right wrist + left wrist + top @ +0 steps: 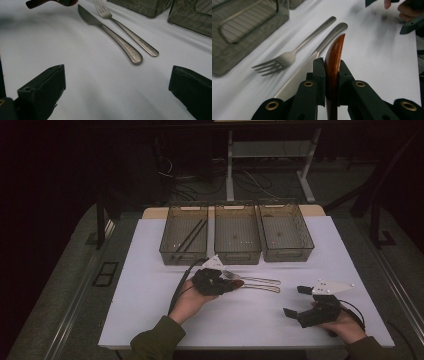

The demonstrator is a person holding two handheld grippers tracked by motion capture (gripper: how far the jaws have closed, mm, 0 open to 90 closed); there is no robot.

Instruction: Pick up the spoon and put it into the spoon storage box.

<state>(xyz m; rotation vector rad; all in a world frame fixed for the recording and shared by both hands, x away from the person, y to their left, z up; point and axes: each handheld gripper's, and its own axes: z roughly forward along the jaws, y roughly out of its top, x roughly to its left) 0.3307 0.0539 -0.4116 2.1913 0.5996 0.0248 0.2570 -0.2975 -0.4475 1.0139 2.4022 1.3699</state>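
While we held the left gripper (331, 82) above the white worktop (150, 290), its jaws pinched a brown wooden utensil (334, 57) edge-on, lifted clear of the surface. Just beside it lay a metal fork (287, 58) and a metal knife (110, 32), side by side, handles pointing toward our right hand. Our right gripper (298, 301) rested low at the worktop's right, jaws spread wide with nothing between them. Three mesh bins (237, 255) stood in a row behind; the leftmost bin (170, 251) held dark chopsticks (192, 234).
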